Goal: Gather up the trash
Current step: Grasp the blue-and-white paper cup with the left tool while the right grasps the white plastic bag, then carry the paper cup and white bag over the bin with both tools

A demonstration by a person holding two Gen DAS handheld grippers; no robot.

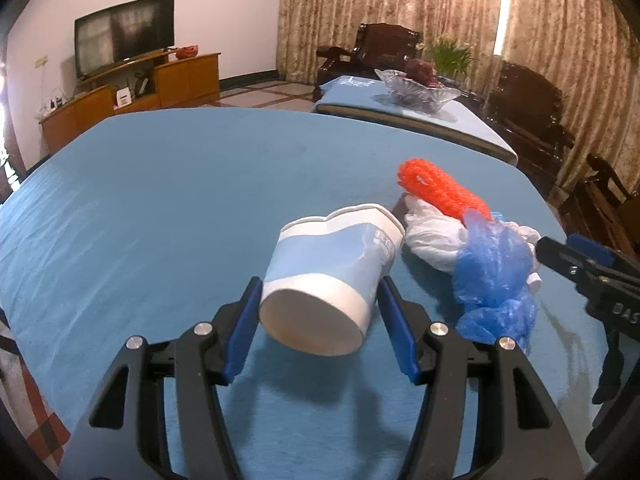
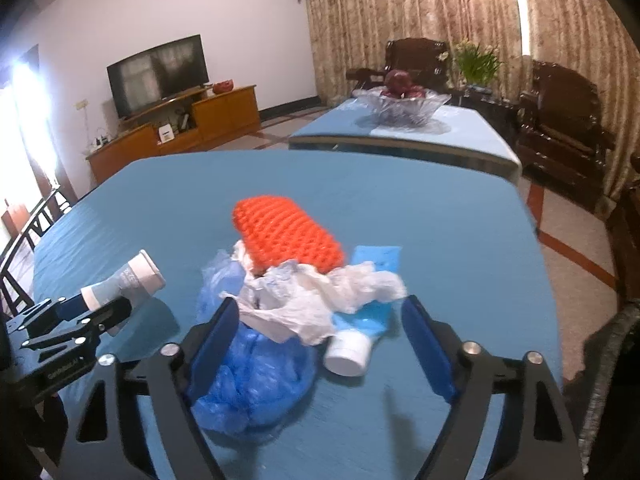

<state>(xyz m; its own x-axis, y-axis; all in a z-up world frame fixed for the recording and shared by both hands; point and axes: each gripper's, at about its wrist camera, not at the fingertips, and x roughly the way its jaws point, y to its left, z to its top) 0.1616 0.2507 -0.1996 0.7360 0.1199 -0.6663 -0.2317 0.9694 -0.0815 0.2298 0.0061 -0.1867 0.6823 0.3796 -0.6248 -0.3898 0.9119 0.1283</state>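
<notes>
Already the left gripper (image 1: 318, 312) clamps the paper cup (image 1: 332, 276) lifted between its pads, while the right gripper (image 2: 320, 344) gapes unclenched around the plastic bags (image 2: 276, 320), needing to close next.

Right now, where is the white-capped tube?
In the right wrist view the tube lies on the blue table, between the right gripper's jaws, partly under the white bag, beside the blue bag.

free: bare blue tablecloth (image 1: 140, 200) left and ahead of me | blocked: heap of orange foam net (image 2: 288, 236), white plastic bag (image 2: 320, 300), blue plastic bag (image 2: 248, 384) crowds my right side
</notes>
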